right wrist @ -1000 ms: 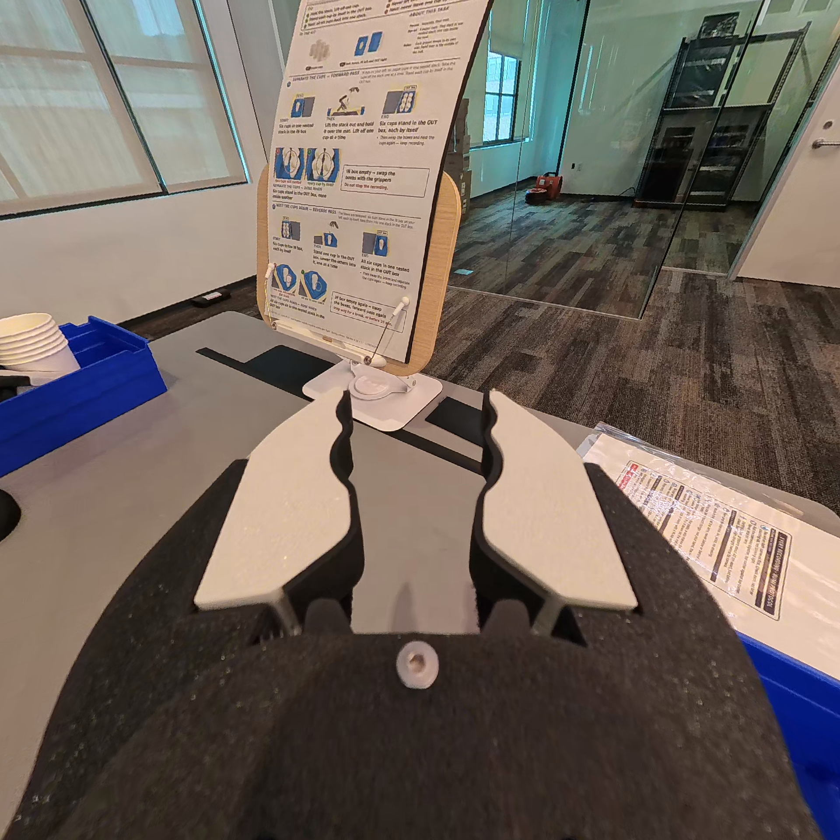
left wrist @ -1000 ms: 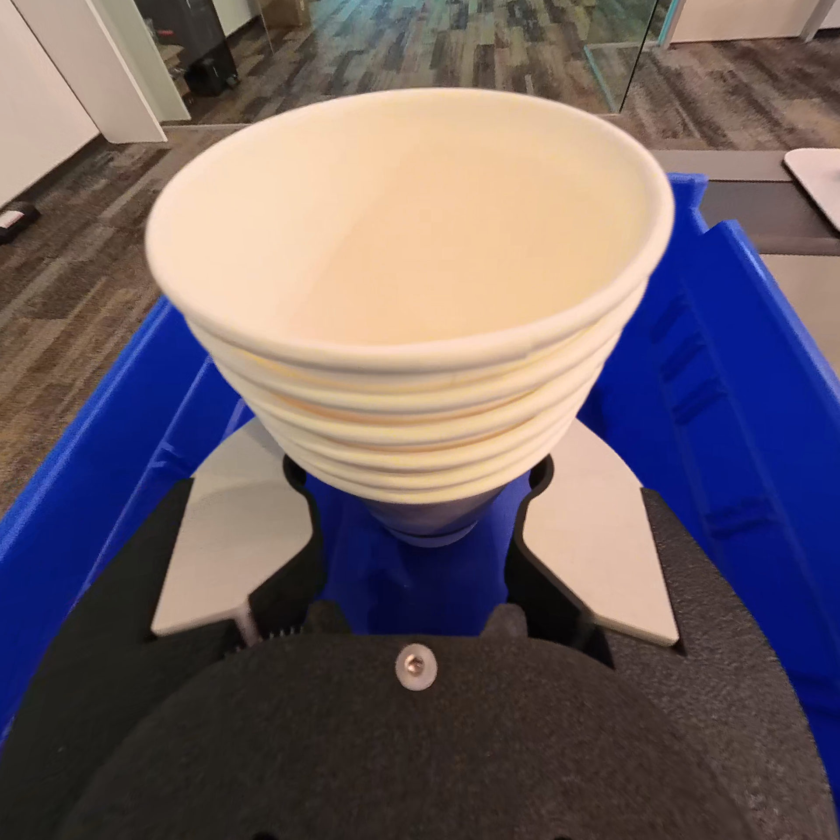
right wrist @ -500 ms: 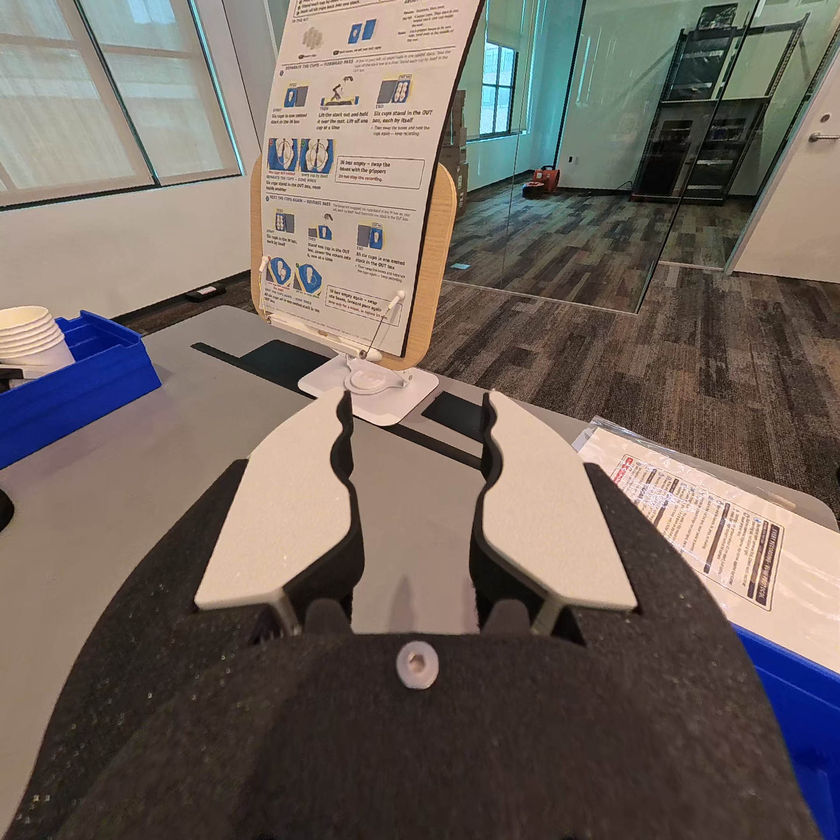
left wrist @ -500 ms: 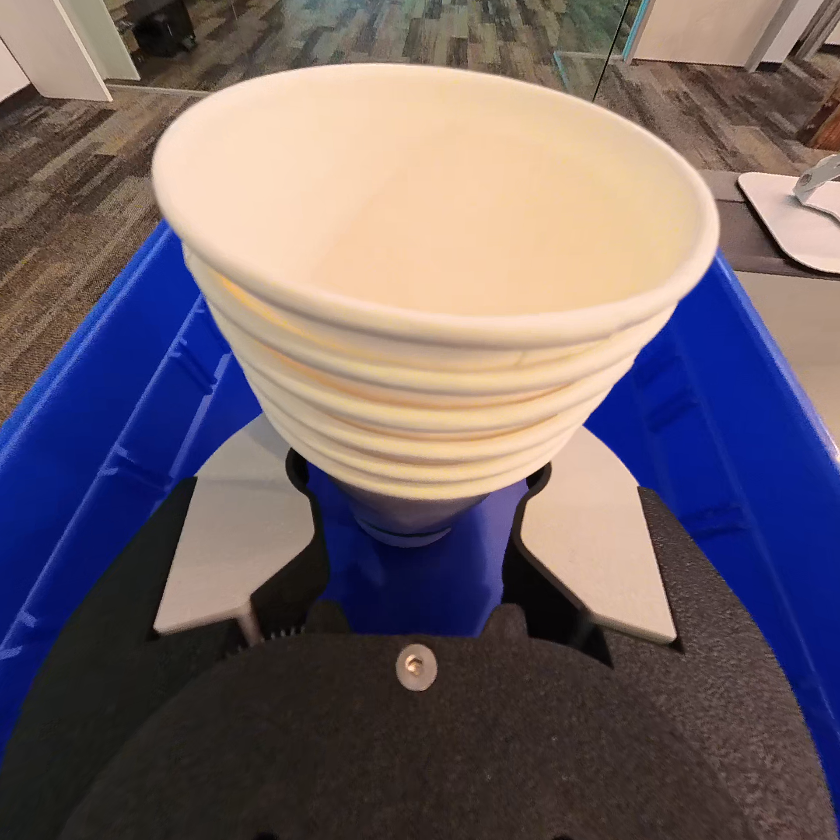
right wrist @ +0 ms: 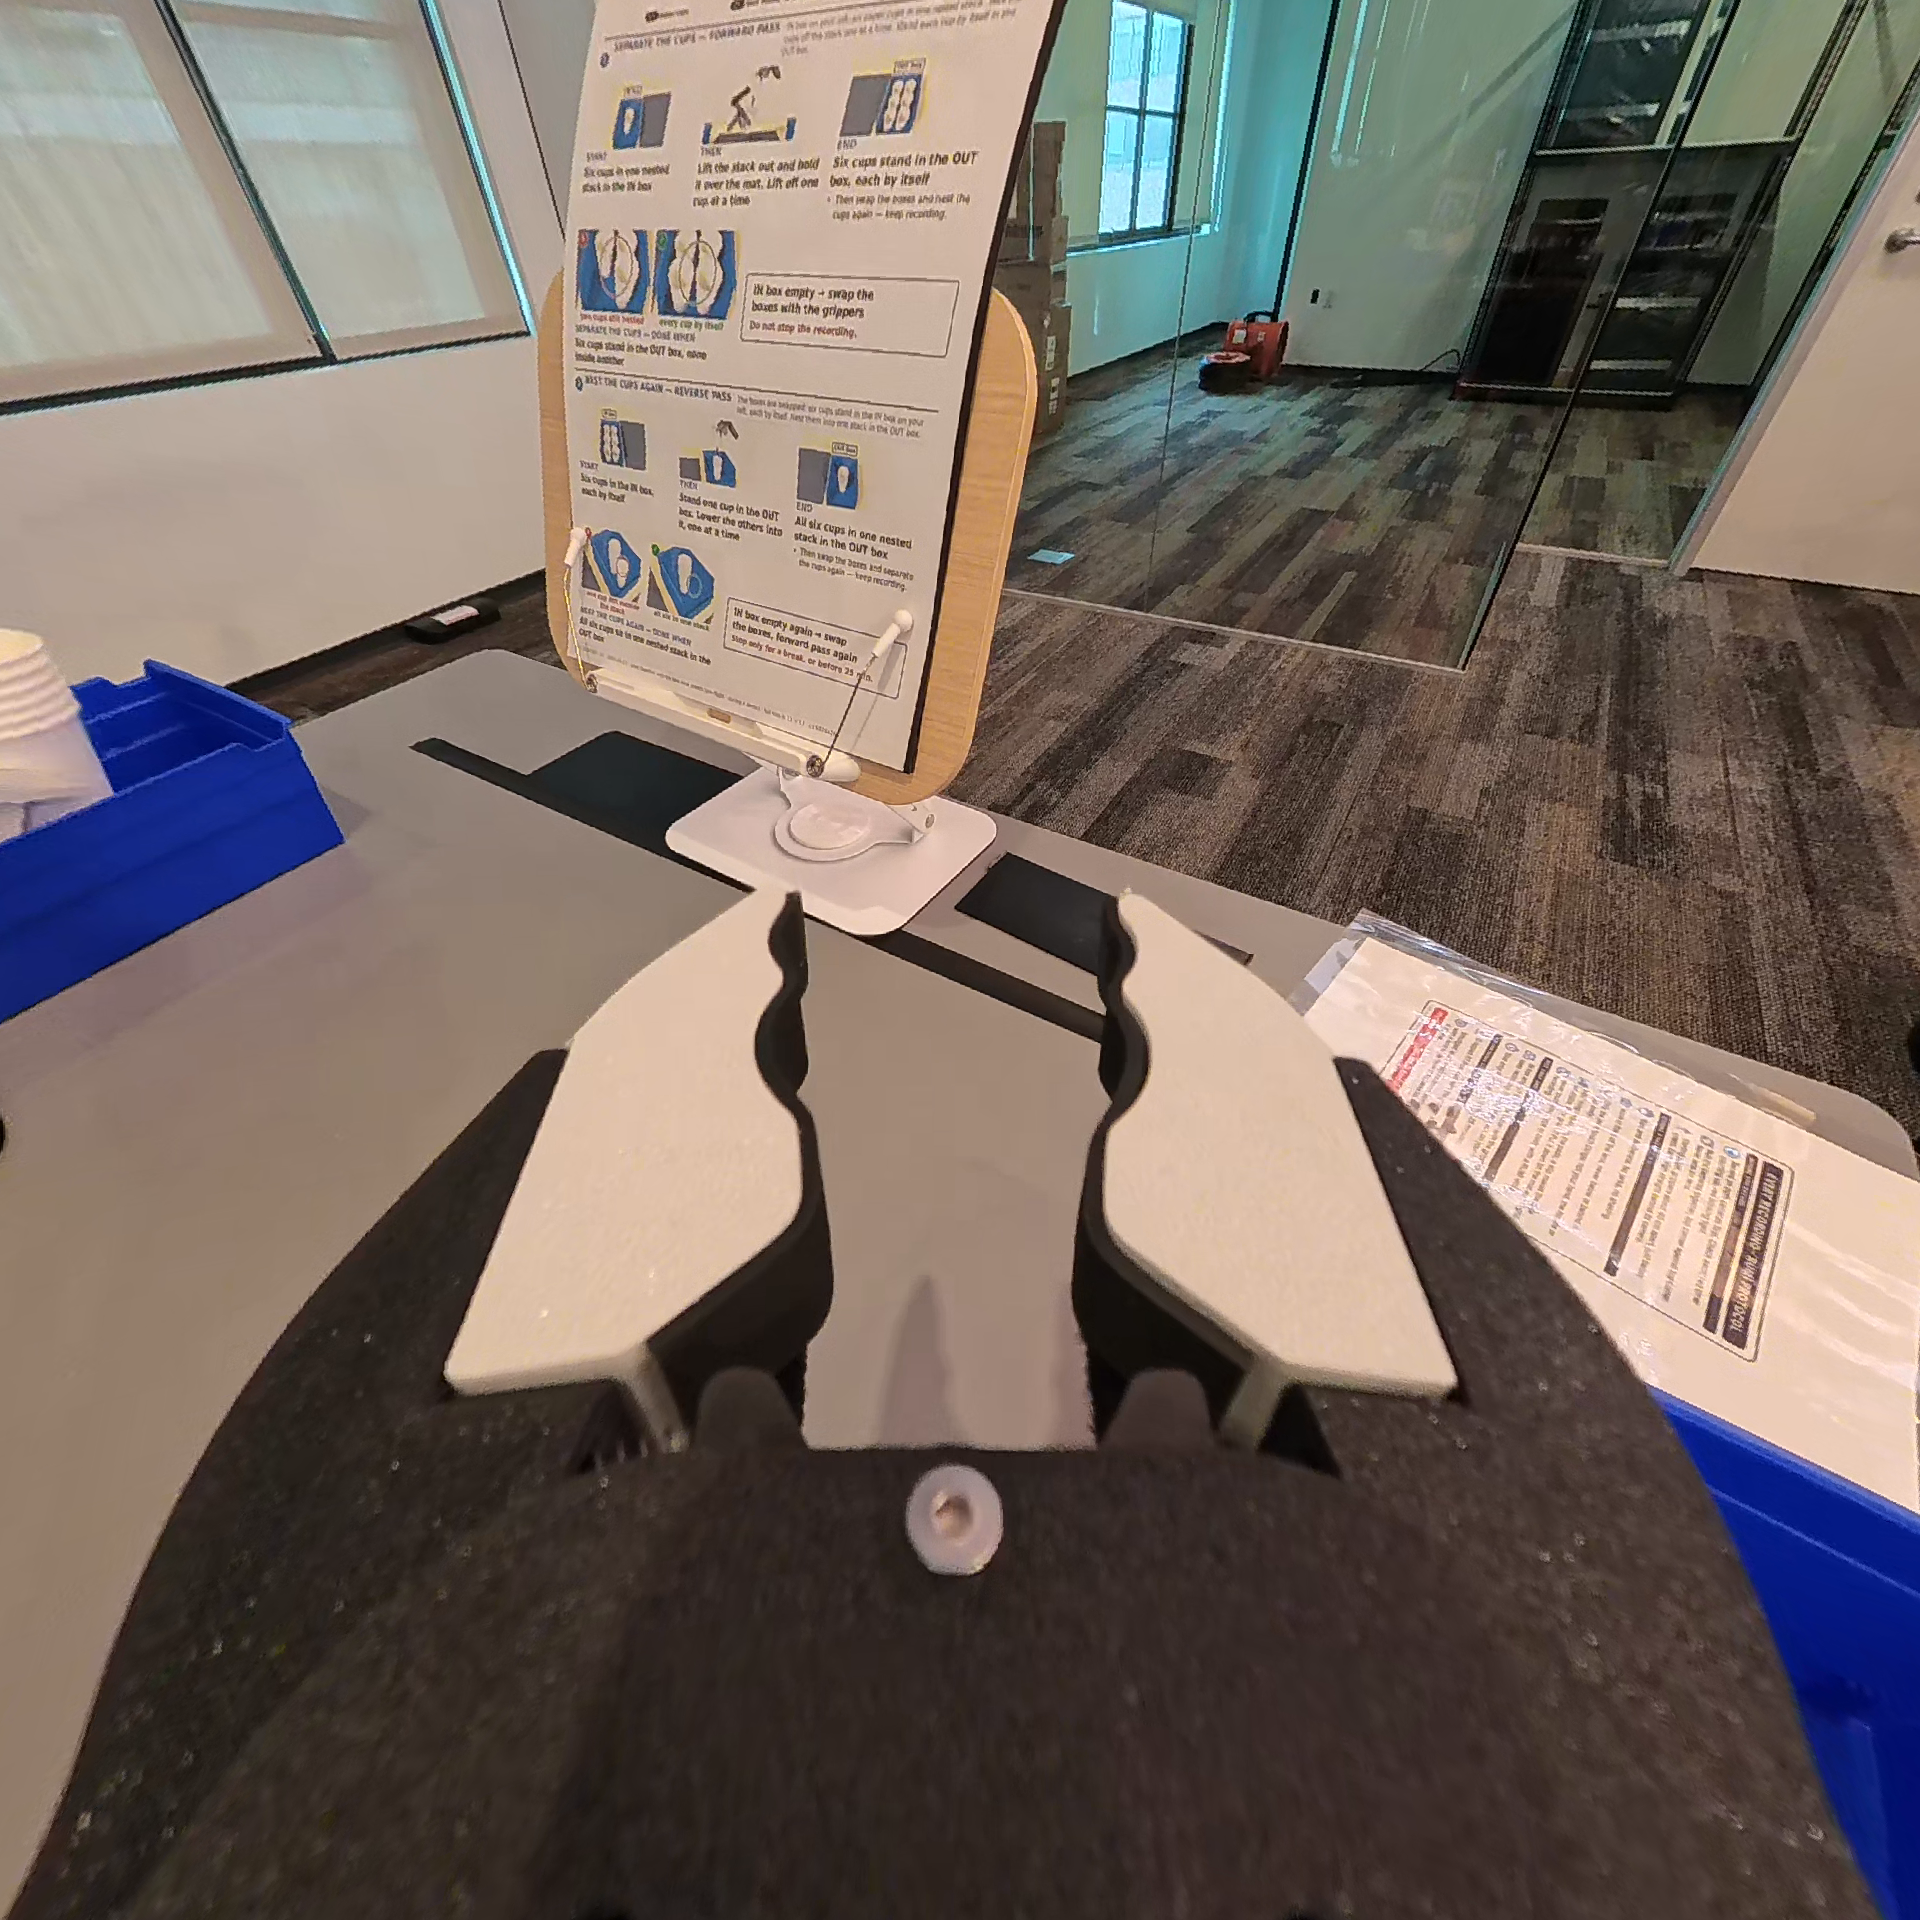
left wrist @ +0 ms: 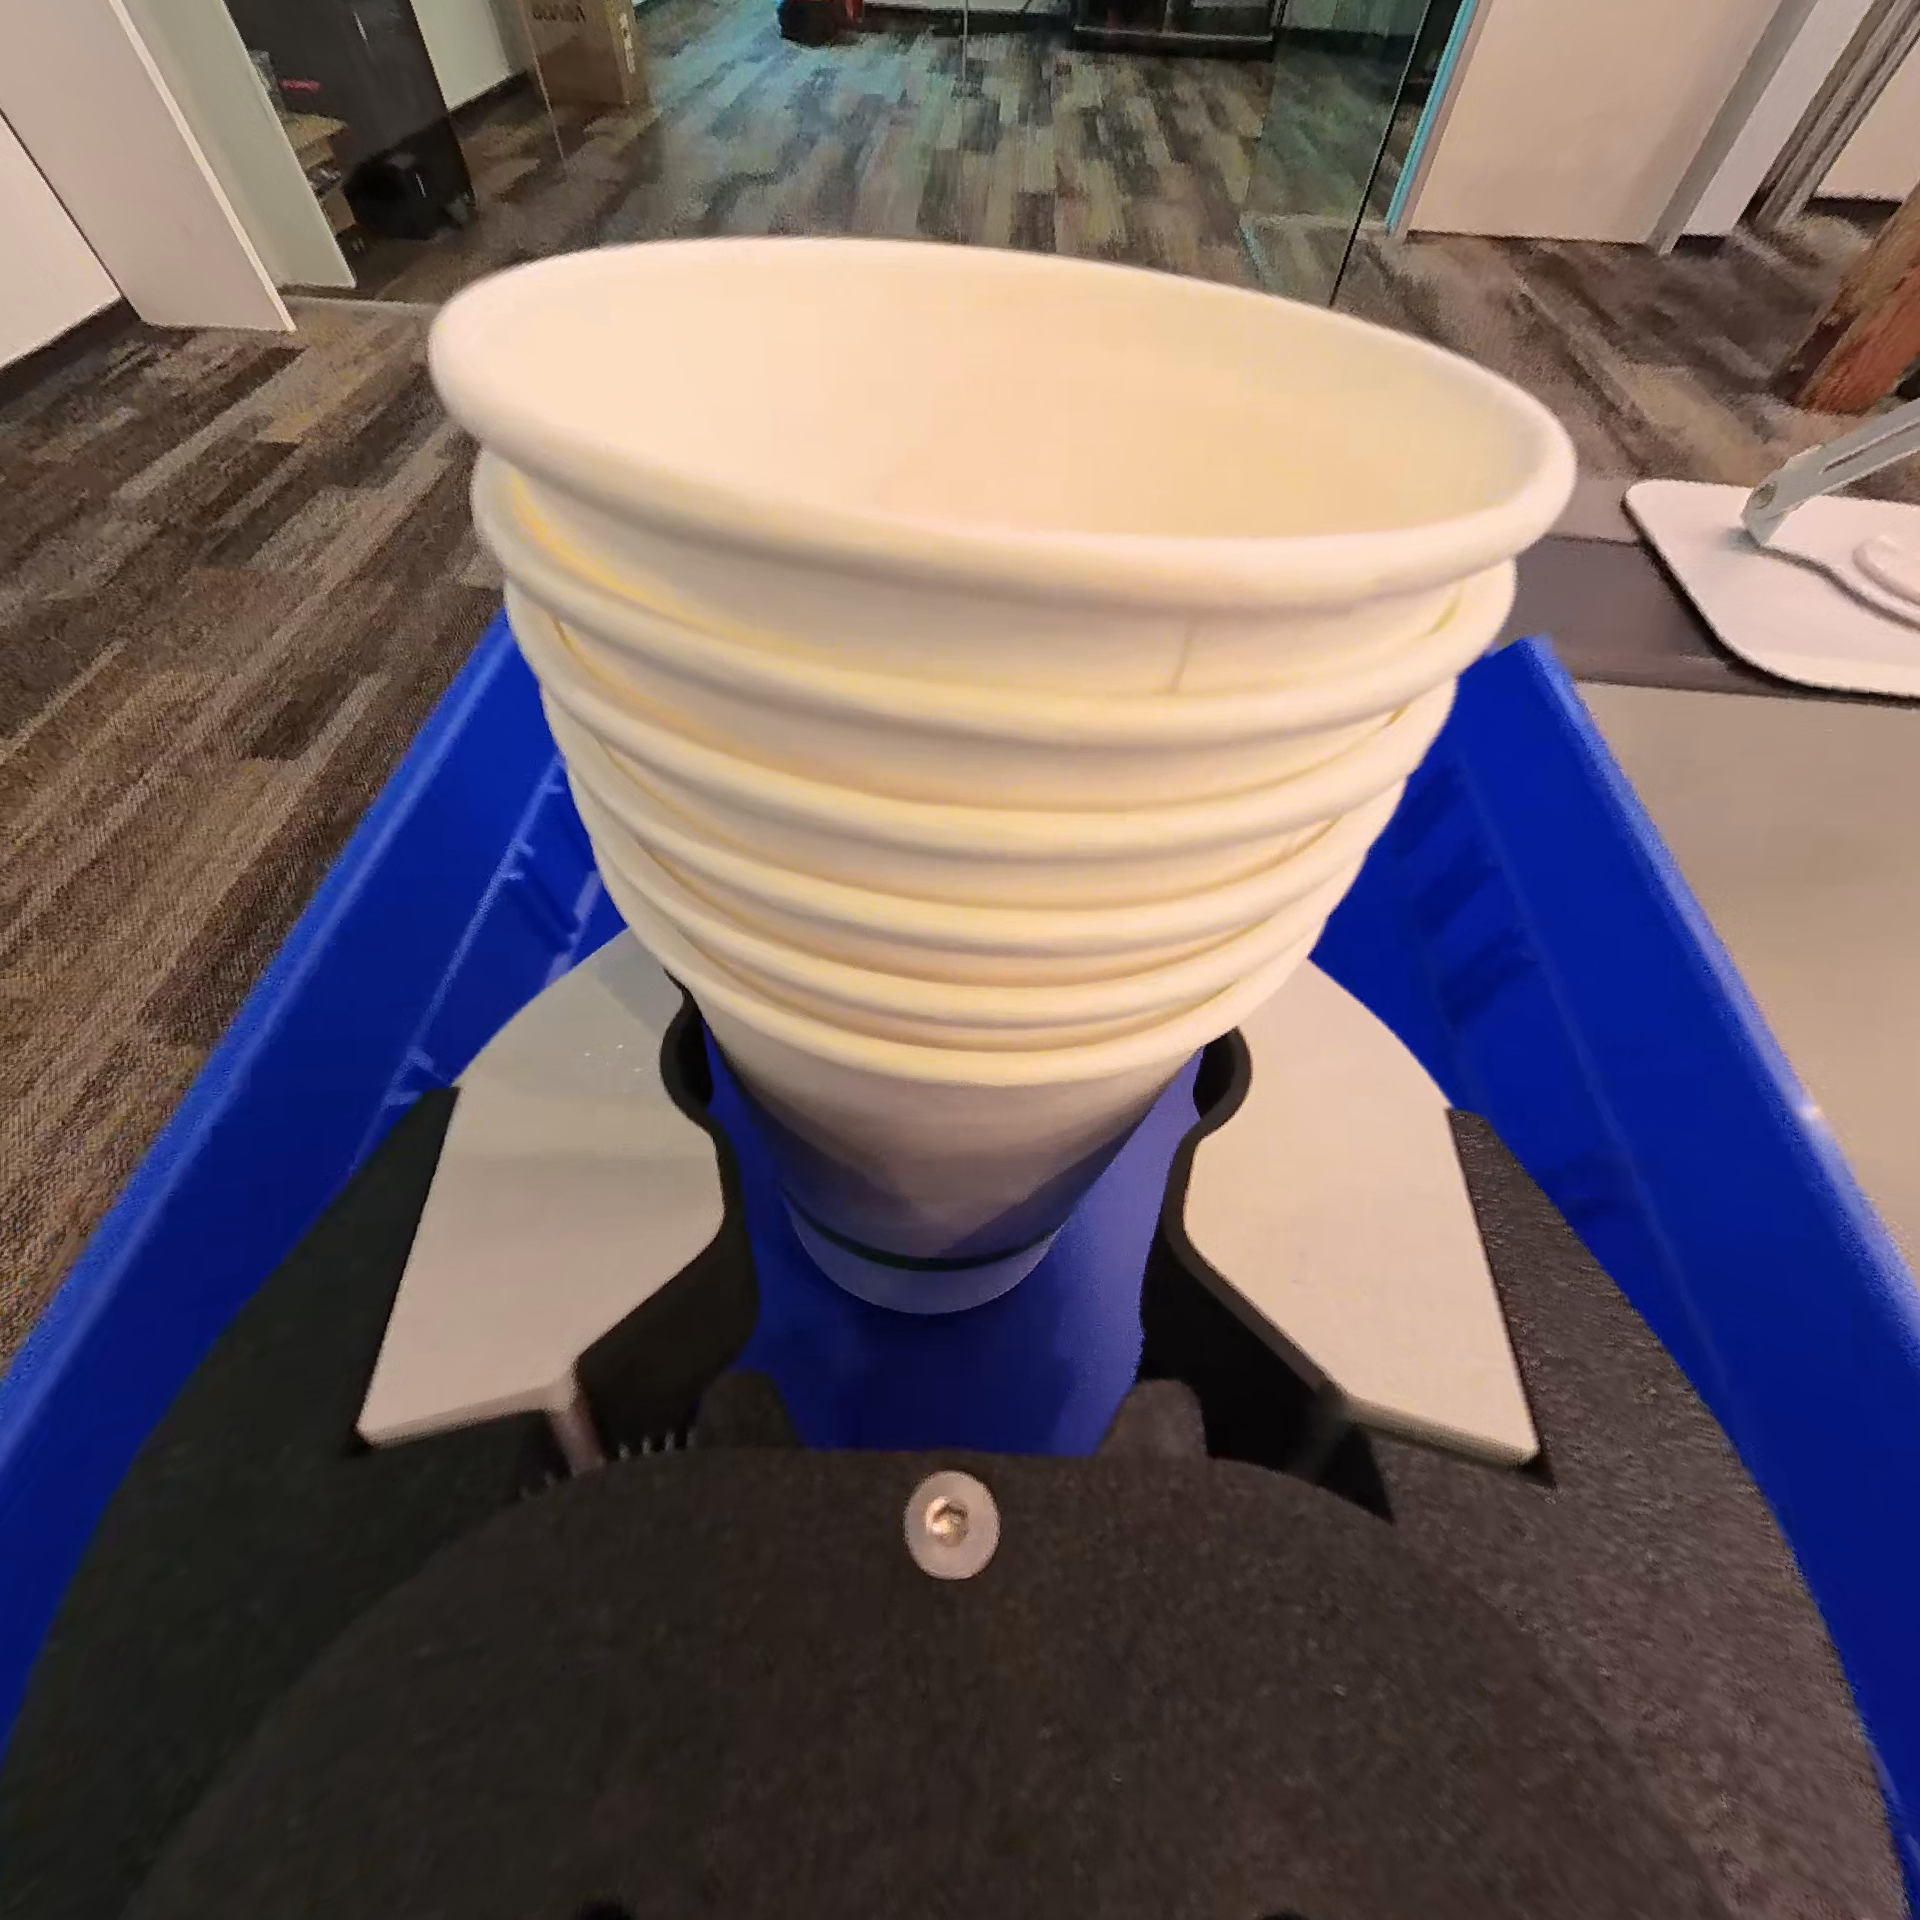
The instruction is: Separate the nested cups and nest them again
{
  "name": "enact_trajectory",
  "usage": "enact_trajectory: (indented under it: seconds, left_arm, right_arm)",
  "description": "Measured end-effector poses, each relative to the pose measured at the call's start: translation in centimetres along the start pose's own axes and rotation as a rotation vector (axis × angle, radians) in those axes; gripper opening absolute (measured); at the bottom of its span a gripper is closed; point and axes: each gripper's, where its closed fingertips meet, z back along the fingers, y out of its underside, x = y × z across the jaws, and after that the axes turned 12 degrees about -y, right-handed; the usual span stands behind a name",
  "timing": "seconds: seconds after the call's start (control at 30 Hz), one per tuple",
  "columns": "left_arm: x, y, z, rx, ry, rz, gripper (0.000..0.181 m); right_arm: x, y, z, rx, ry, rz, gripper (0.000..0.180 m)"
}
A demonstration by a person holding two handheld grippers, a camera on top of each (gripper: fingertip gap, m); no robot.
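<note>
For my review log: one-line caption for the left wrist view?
Left gripper straddles nested paper cups over blue bin.

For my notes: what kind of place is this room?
Probably an office set up for recording: glass partition walls, carpet-tile floor, and a grey table holding an instruction sheet on a stand.

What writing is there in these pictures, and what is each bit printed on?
I don't quote writing, so here is only what bears it.
Instruction sheet with small diagrams, upright on a wooden-backed stand: printed lines, legible.
Sheet in a clear plastic sleeve, flat at the table's right end: printed lines, mostly small.
Stack of paper cups and blue bin: no writing seen.
</note>
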Motion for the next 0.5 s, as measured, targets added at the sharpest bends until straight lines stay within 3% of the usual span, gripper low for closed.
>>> enact_trajectory:
  seconds: [0.13, 0.33, 0.5]
  left_arm:
    - [0.3, -2.5, 1.8, -0.073, 0.025, 0.016, 0.093]
    - [-0.8, -9.4, 7.0, -0.208, 0.086, -0.062, 0.093]
    - [-7.7, -13.8, 12.2, -0.252, 0.347, -0.069, 0.093]
  right_arm:
    - [-0.1, 0.2, -0.1, 0.014, 0.007, 0.004, 0.053]
    - [0.2, 0.3, -0.6, 0.025, -0.003, 0.010, 0.053]
    - [0.5, 0.6, -1.3, 0.045, -0.014, 0.014, 0.053]
